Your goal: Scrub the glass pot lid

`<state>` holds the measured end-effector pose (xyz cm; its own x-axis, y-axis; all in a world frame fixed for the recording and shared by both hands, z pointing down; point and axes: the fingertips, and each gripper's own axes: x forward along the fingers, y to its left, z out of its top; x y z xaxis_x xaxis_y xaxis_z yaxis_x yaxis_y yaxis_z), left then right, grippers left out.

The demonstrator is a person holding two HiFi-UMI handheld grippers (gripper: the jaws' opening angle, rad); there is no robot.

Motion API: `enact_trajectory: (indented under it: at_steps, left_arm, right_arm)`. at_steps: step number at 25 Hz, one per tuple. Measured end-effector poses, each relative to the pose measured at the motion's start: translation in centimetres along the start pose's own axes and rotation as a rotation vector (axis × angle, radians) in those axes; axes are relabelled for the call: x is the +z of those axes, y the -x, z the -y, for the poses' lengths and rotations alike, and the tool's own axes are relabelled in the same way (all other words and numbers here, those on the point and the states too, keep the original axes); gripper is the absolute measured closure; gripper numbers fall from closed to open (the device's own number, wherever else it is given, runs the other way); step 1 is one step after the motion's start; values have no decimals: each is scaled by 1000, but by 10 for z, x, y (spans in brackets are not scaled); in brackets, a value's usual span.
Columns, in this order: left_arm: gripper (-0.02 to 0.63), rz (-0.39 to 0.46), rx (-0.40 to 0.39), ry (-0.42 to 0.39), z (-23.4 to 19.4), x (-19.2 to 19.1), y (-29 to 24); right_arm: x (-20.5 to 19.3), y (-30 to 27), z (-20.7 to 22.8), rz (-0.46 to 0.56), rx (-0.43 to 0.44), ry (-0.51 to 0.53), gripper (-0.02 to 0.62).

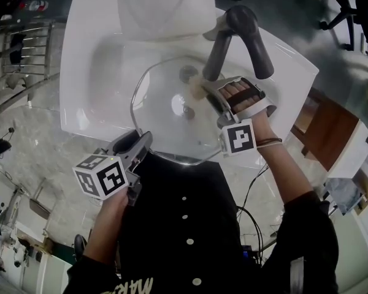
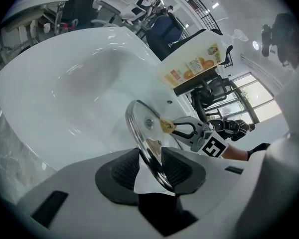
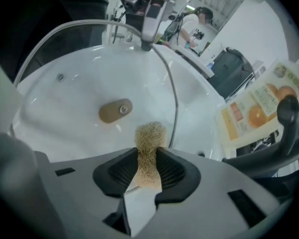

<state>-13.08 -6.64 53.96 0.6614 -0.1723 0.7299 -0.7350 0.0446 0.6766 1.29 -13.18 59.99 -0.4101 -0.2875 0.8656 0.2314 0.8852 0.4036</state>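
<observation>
My left claw (image 2: 152, 171) clamps the lid (image 1: 165, 124) by its rim over the sink (image 1: 92, 54), my right claw (image 3: 148, 172) pinches the scrubber (image 3: 149, 136) at the glass, so I'd press flat, circle the knob (image 3: 115, 110), and brace the lid.

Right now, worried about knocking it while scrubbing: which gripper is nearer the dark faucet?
Right. The right gripper, clamping a scrub pad, sits right beside the faucet; the left gripper grips the near rim of the glass lid, farther off.
</observation>
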Motion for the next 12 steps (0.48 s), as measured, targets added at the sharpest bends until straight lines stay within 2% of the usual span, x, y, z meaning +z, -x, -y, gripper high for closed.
enact_trajectory:
  at_steps: [3, 6, 9, 12]
  left_arm:
    - [449, 1, -2, 0, 1, 0, 0]
    - [448, 2, -7, -3, 0, 0, 0]
    - [448, 3, -10, -3, -1, 0, 1]
    - [448, 3, -9, -6, 1, 0, 0]
  right_arm:
    - [33, -10, 22, 73, -77, 1, 466]
    - [66, -27, 39, 135, -116, 14, 466]
    - [90, -42, 51, 183, -136, 6, 466]
    - [98, -49, 52, 199, -121, -8, 466]
